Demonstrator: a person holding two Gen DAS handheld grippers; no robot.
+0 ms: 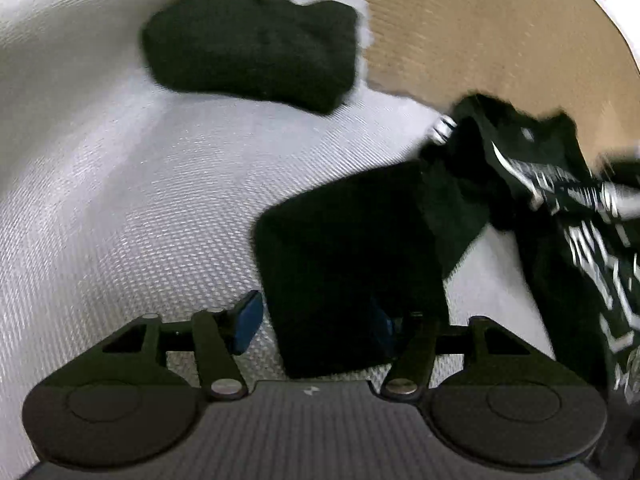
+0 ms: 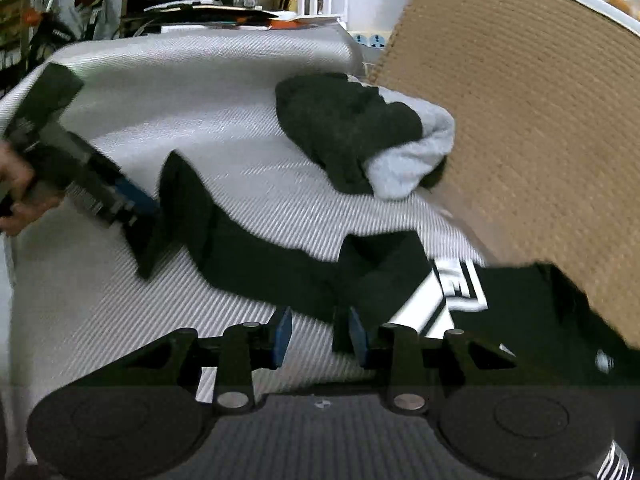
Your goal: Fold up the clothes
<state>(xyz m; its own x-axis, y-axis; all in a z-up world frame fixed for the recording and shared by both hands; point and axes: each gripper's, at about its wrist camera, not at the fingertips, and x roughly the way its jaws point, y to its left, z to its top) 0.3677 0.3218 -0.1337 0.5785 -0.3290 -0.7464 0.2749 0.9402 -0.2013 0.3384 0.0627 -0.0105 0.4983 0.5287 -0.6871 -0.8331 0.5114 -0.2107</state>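
One white woven cloth [image 2: 200, 92] underneath

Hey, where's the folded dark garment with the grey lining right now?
The folded dark garment lies at the far right of the white bed, against the woven basket.

A tan woven panel [image 2: 532, 120] is leaning up ahead and right of the jaws; cluttered shelves [image 2: 208, 4] and a wall socket [image 2: 370, 40] are sitting far beyond them.
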